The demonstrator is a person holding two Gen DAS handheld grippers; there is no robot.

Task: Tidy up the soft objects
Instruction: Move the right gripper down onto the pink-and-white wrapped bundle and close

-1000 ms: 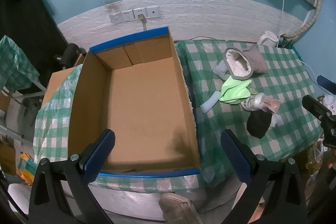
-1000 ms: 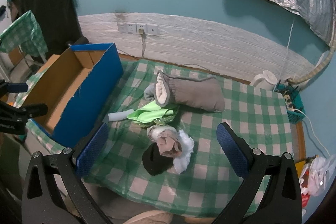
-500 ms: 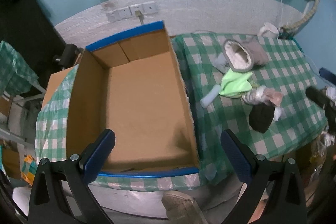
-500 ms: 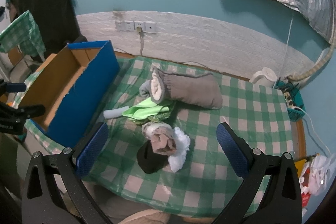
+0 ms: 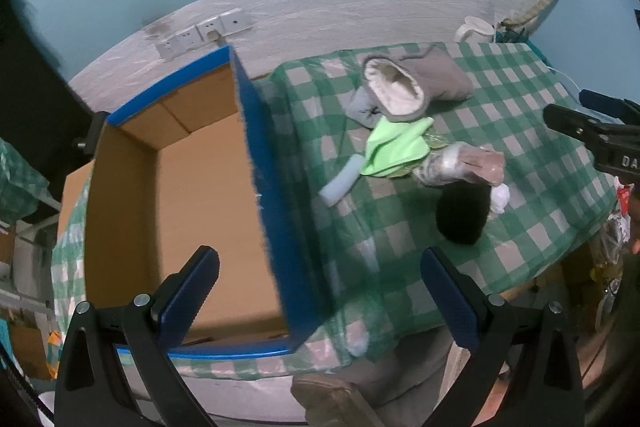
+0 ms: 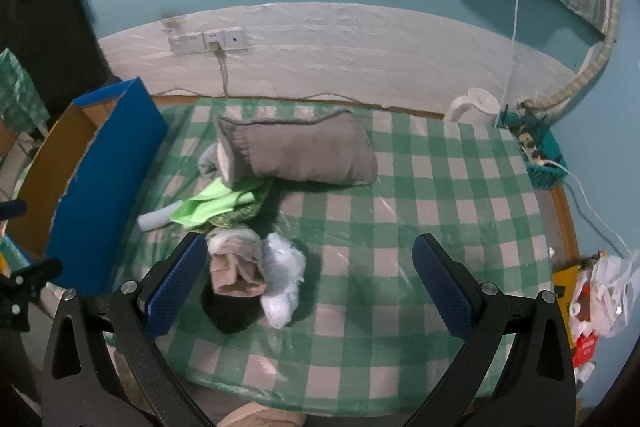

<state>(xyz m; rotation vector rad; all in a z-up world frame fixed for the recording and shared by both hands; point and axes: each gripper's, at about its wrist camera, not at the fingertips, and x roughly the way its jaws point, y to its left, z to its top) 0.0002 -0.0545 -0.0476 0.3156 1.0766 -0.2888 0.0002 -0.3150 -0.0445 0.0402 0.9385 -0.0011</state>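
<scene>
While both grippers are hanging with fingers spread wide and empty, the left gripper point(image 5: 320, 291) is hovering over the cardboard box point(image 5: 192, 195), the right gripper point(image 6: 308, 279) above a rolled, possibly sock, bundle point(image 6: 238, 267) lying on the checkered tabletop point(image 6: 440, 187).

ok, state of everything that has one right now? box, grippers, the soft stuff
cardboard box: open, nothing inside.
left gripper: open, holding nothing.
right gripper: open, holding nothing, above the pile.
grey fleece-lined slipper: on its side on the tablecloth.
green cloth: crumpled, partly under the slipper.
rolled beige sock: lying on a black item.
white plastic bag: crumpled, beside the sock.
</scene>
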